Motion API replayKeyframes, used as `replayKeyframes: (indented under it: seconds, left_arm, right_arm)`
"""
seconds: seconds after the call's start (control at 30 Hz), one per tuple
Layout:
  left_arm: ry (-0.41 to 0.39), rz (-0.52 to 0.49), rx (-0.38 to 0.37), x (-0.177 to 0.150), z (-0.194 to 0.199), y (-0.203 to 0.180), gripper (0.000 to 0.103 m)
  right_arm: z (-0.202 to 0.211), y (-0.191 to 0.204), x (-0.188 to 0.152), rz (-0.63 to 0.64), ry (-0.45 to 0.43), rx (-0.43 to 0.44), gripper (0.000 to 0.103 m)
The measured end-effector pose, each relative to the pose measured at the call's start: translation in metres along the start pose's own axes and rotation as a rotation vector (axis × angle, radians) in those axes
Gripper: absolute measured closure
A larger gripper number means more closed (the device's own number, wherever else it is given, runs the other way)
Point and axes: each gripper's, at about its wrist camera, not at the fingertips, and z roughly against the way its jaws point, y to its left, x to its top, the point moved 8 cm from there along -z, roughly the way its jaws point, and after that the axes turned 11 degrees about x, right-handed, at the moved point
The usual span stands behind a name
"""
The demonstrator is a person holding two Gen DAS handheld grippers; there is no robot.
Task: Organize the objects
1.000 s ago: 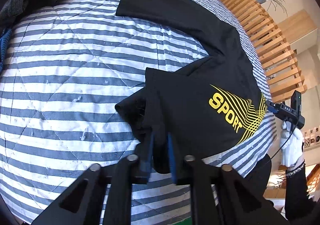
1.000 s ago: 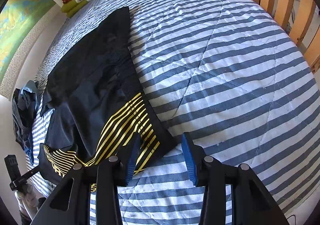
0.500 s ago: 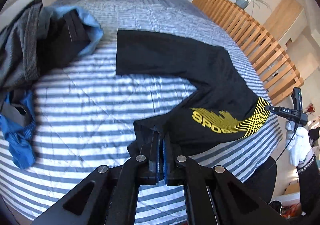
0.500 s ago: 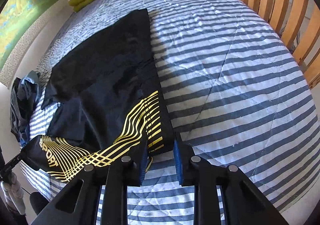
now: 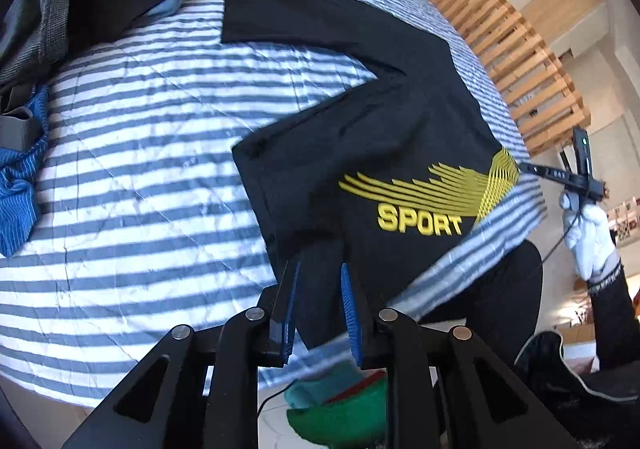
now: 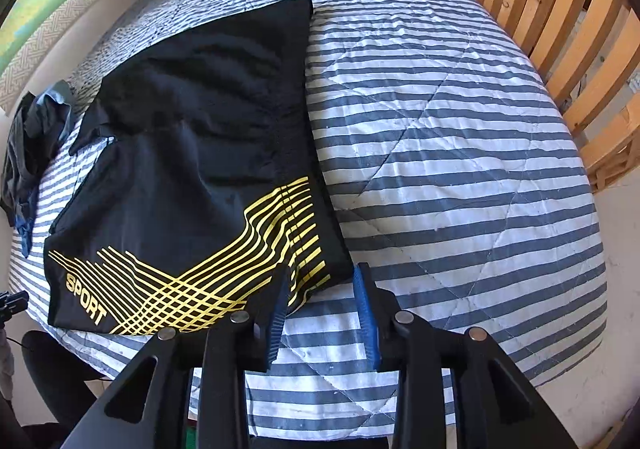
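Black SPORT shirt [image 5: 360, 121] lies flat on striped quilt [image 5: 140, 137] | left gripper [image 5: 318, 305] fingers released, straddling its near hem | right gripper [image 6: 322, 313] fingers released at its yellow-striped corner

Left gripper [image 5: 318, 295]: jaws parted, blue pads facing each other across a clear gap, black linkage arms splayed outward beneath. Nothing is clamped between the pads.

Right gripper [image 6: 324, 303]: jaws likewise parted, with a wider gap between its blue pads and nothing clamped.

Seen from the left wrist view, the right hand [image 5: 588, 233] wears a white glove with a dark sleeve behind it and holds its tool's handle out at the far right.
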Motion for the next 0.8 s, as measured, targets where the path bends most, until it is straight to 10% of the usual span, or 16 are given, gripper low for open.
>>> replayKeyframes:
  seconds: [0.37,0.47,0.6,0.7,0.8]
  left_arm:
    - [-0.002,-0.065,0.213,0.063,-0.076,0.017,0.064]
    - [0.006,-0.100,0.230,0.067,-0.084,0.015,0.093]
    - [-0.066,-0.039,0.243,0.085,-0.059,0.033,0.096]
    - [-0.067,0.008,0.300,0.093,-0.050,0.055,0.089]
    - [-0.038,-0.015,0.297,0.092,-0.048,0.062,0.049]
  right_arm:
    - [-0.012,0.002,0.029,0.002,-0.027,-0.022,0.066]
    - [-0.024,0.001,0.031,-0.004,-0.013,-0.028,0.066]
    - [-0.039,0.002,0.032,-0.005,0.007,-0.032,0.066]
    - [-0.049,0.001,0.031,0.004,0.032,-0.039,0.066]
    - [-0.056,0.002,0.030,0.017,0.055,-0.041,0.066]
